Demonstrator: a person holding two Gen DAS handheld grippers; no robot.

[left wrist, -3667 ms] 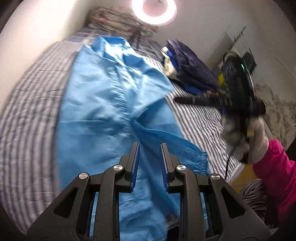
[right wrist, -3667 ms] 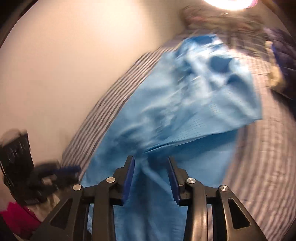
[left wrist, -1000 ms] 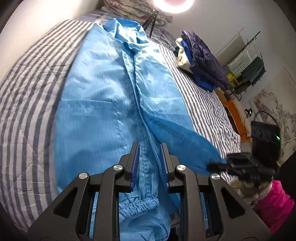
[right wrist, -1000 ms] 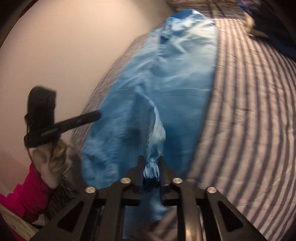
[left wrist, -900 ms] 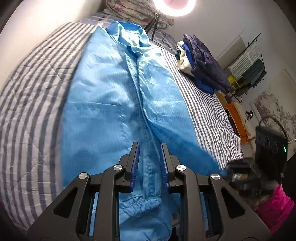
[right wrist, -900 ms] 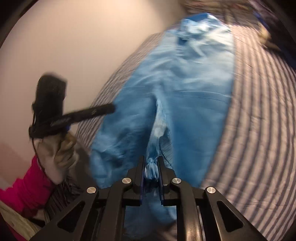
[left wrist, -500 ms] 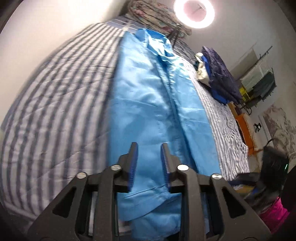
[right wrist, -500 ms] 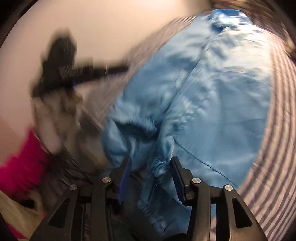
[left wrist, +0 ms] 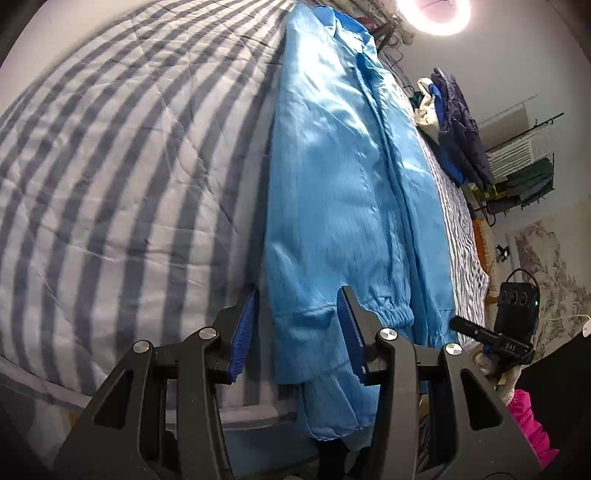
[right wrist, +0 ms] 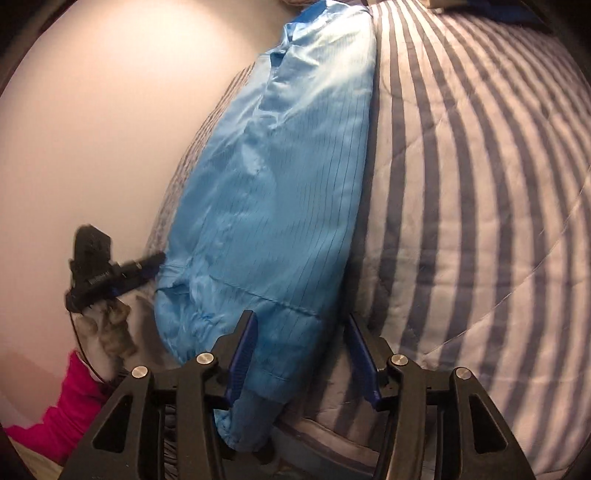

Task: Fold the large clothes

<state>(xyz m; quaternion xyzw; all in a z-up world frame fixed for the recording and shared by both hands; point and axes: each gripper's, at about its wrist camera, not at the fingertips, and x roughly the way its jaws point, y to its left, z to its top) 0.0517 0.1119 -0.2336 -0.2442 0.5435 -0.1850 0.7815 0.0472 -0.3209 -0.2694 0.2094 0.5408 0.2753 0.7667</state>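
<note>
Blue jacket lain lengthwise, folded narrow, on striped quilt, near hem draped past the bed's near edge. Left gripper and right gripper both seen opening, pads astride hem fabric, not pressing. Judged risk: slippery overhanging hem sliding floorward, undoing the fold.

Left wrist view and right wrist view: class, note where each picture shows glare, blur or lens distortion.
Left wrist view: the ring light glares white at the top edge, and the bedspread stripes bow with the fisheye. Right wrist view: no lamp glare, the stripes curve too, and the left gripper at the edge looks soft.
</note>
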